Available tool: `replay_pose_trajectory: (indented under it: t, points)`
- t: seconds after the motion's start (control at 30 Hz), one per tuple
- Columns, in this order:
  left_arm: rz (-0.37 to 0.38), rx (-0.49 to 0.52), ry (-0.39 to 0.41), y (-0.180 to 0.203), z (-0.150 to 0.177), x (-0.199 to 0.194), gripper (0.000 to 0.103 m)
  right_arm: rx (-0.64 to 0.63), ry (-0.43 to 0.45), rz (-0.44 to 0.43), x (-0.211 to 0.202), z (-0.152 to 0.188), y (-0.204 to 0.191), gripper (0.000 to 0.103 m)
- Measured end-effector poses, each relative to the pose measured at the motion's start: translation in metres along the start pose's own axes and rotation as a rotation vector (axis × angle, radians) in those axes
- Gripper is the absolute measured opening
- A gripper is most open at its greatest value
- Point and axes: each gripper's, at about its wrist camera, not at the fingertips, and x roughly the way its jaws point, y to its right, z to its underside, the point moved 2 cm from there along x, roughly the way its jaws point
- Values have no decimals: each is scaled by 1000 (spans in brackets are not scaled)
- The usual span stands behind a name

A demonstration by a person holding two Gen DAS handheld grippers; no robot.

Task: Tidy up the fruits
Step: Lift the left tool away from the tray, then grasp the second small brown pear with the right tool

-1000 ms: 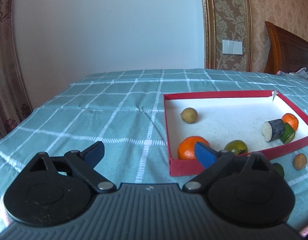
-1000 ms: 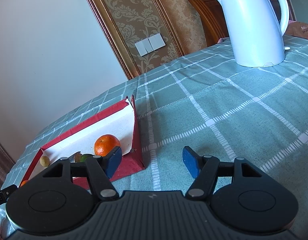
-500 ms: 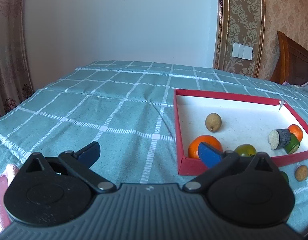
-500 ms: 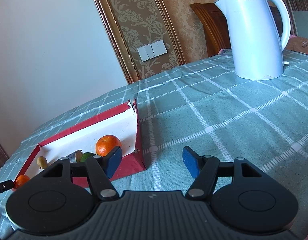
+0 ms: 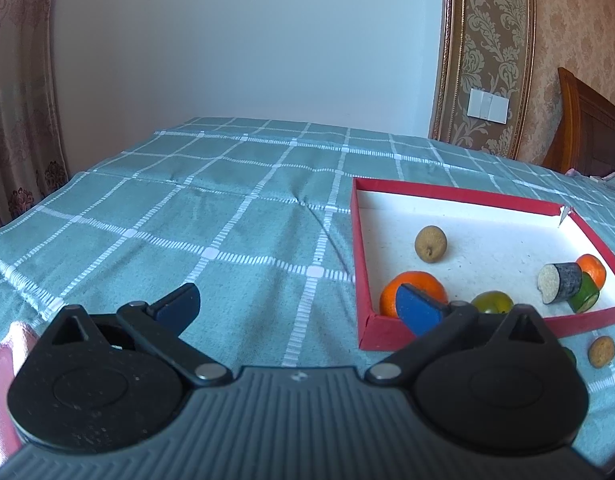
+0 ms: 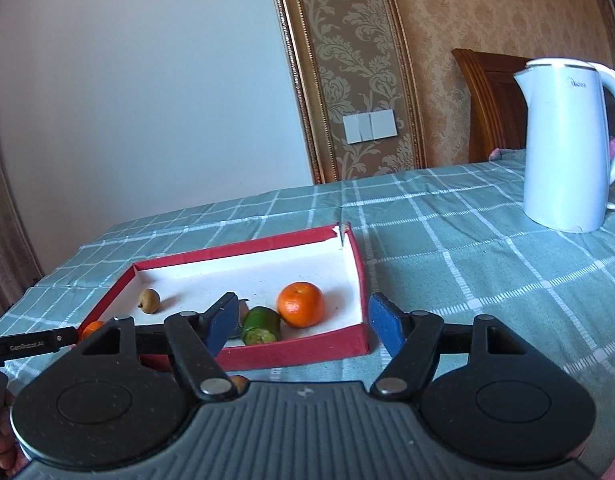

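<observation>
A red tray [image 5: 451, 193] with a white floor lies on the checked cloth; it also shows in the right wrist view [image 6: 359, 264]. Inside are an orange [image 5: 427, 285], a brown round fruit [image 5: 430, 244], a green fruit [image 5: 492, 301], a dark cut piece [image 5: 560, 282], a green cut piece [image 6: 261, 325] and a second orange [image 6: 300, 304]. A small brown fruit [image 5: 602, 351] lies on the cloth in front of the tray. My left gripper [image 5: 297, 306] is open and empty, left of the tray's near corner. My right gripper [image 6: 302, 326] is open and empty over the tray's near edge.
A white electric kettle [image 6: 567, 148] stands on the cloth at the far right. The green checked tablecloth [image 5: 211, 220] stretches left of the tray. A wooden headboard [image 6: 487, 100] and wall switches [image 6: 369, 126] are behind the table.
Both grippers have swung: the left view now sits lower and nearer the tray corner, and the right view has turned left so the tray lies straight ahead. Both stay open.
</observation>
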Motion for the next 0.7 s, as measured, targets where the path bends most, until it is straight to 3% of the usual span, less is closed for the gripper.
replay_pose_trajectory:
  t: [0.3, 0.7]
  points:
    - [2, -8, 6, -1, 0, -2, 103, -105, -9, -65, -8, 0, -38, 71]
    - [9, -13, 20, -2, 1, -5, 103, -168, -60, -52, -1, 16, -49, 71]
